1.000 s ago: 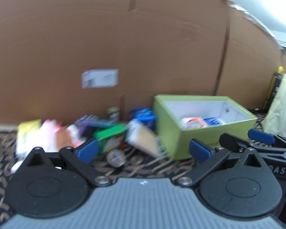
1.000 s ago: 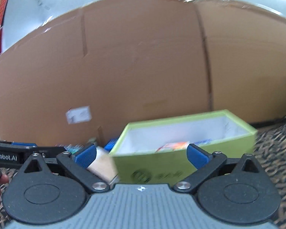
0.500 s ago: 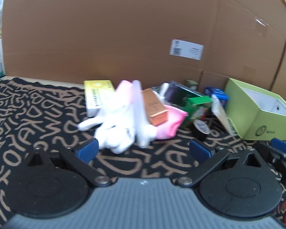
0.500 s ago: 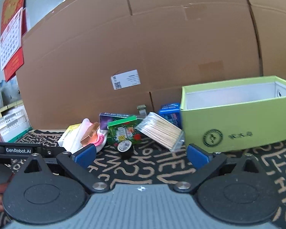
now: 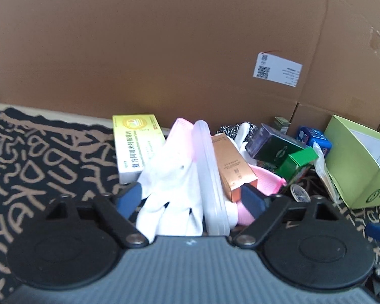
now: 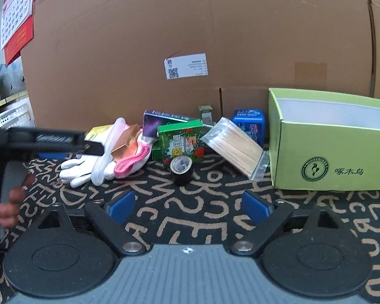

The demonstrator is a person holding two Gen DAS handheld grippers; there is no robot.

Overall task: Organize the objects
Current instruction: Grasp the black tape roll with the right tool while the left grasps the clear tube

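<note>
A pile lies on the patterned mat: a white glove (image 5: pixel 169 182), a translucent plastic case (image 5: pixel 210 177), a copper box (image 5: pixel 230 167) and a pink cloth (image 5: pixel 266 179). My left gripper (image 5: pixel 190 197) straddles the glove, case and copper box, its jaws closing, and I see no pad pressing. From the right wrist view the left gripper (image 6: pixel 88 147) reaches over the glove (image 6: pixel 76 169). My right gripper (image 6: pixel 188 202) hovers over bare mat, jaws closing with nothing between them. Ahead of it stand a black tape roll (image 6: pixel 181 169), a green carton (image 6: pixel 179 141) and a toothpick bag (image 6: pixel 235 149).
An open lime-green box (image 6: pixel 329 157) stands at the right. A blue tin (image 6: pixel 249 124) and a yellow-white medicine box (image 5: pixel 136 144) lie near the pile. A tall cardboard wall (image 6: pixel 215 38) closes off the back. A hand (image 6: pixel 10 202) holds the left gripper's handle.
Both views swung off the lime-green box, then sank and closed in on the pile. The left gripper came forward over the glove and case, and both pairs of jaws narrowed.
</note>
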